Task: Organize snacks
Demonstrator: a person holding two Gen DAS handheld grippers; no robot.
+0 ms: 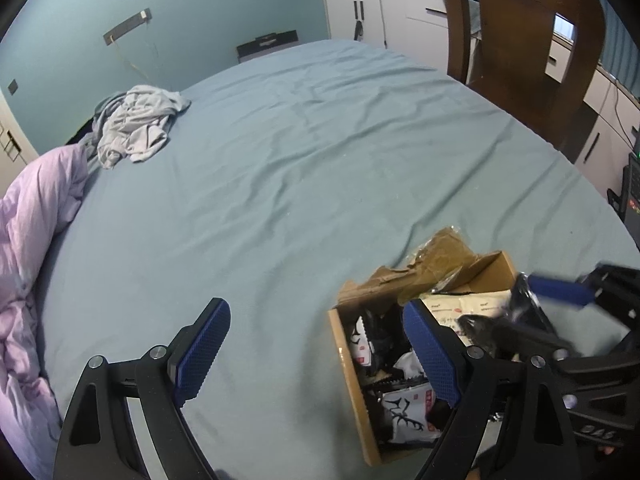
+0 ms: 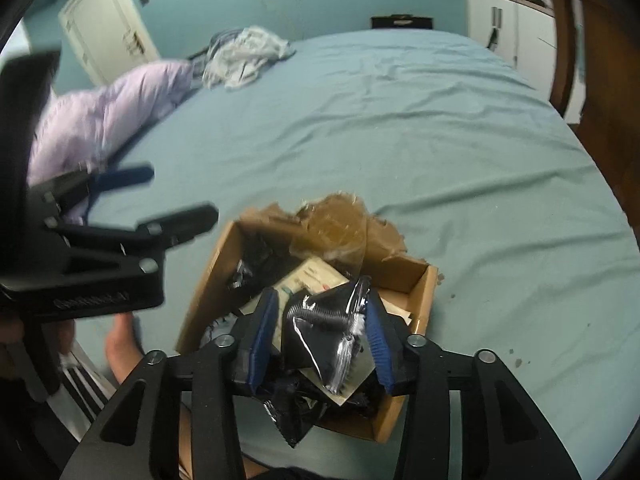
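An open cardboard box (image 1: 352,380) (image 2: 208,276) sits on the teal bed sheet (image 1: 300,180), holding several black and white snack packets (image 1: 404,416). My right gripper (image 2: 320,298) hangs over the box with a crumpled black foil packet (image 2: 320,340) between its blue pads. The packet leans on the right pad, and a gap shows at the left pad. In the left wrist view the right gripper (image 1: 532,312) is a blur at the box's right. My left gripper (image 1: 316,312) (image 2: 180,192) stands wide open and empty, above the sheet at the box's left side.
The box's torn flap with tape (image 2: 332,224) sticks up at its far side. A lilac duvet (image 1: 32,240) and a grey garment (image 1: 136,124) lie far left. A wooden chair (image 1: 520,40) and white cabinets (image 1: 400,16) stand behind. A bare foot (image 2: 120,344) is by the bed's edge.
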